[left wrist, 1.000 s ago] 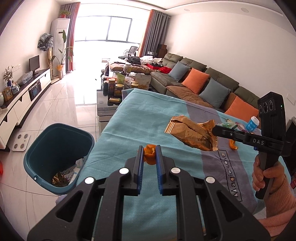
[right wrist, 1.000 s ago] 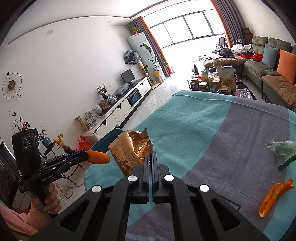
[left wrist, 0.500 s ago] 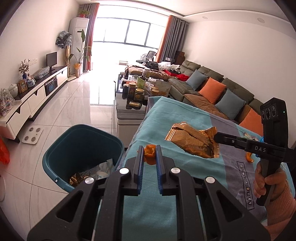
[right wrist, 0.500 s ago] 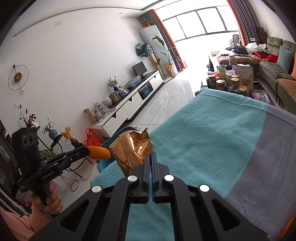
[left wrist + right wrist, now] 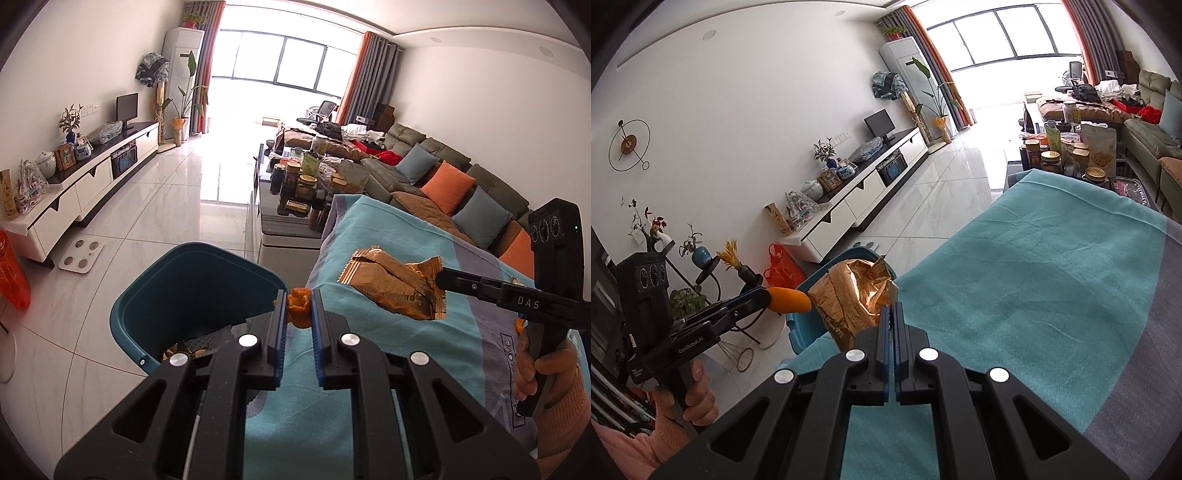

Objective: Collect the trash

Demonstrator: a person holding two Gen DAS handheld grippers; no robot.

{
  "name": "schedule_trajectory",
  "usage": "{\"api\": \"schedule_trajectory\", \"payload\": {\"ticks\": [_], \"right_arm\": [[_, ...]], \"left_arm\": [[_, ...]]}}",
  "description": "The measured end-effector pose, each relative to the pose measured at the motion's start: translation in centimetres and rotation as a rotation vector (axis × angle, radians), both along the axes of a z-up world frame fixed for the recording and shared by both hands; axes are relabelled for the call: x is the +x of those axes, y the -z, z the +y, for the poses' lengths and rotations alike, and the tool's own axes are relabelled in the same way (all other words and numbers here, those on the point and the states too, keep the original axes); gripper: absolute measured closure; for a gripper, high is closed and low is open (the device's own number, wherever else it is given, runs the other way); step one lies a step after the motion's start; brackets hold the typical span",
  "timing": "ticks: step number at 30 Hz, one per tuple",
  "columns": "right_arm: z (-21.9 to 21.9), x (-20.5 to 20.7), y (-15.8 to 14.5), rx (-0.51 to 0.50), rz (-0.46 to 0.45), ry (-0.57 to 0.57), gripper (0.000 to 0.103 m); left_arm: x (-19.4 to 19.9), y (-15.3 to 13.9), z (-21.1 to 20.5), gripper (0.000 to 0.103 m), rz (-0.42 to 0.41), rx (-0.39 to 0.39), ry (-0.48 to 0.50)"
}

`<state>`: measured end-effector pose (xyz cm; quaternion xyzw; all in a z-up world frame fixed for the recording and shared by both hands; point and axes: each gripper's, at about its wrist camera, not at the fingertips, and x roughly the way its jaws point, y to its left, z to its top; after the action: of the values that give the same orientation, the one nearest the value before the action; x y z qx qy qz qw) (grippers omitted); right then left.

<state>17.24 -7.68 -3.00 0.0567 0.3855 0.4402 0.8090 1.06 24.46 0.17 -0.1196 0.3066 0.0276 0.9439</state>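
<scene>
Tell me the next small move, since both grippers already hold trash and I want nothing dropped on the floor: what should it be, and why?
Probably carry the left gripper a little further over the teal bin, then open it. Its orange peel sits about at the bin's rim, beside the blanket-covered table. The right gripper, holding the gold wrapper, can follow.

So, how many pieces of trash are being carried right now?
2. The orange peel is in the left tool at the bin's edge; the golden snack bag is in the right tool, above the cloth.
</scene>
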Motion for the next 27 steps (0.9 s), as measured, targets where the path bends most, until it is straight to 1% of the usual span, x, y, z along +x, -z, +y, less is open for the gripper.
{"api": "schedule_trajectory", "payload": {"ticks": [17,27], "right_arm": [[5.9,0.9,-0.4,-0.050,-0.009,-0.058,0.102],[9.5,1.2,-0.1,-0.102,-0.019,-0.090,0.102]], "left_arm": [[1.0,0.7,1.9,0.090,0.023,0.005,-0.075],[1.9,1.6,2.7,0.090,0.045,-0.005,-0.108]]}}
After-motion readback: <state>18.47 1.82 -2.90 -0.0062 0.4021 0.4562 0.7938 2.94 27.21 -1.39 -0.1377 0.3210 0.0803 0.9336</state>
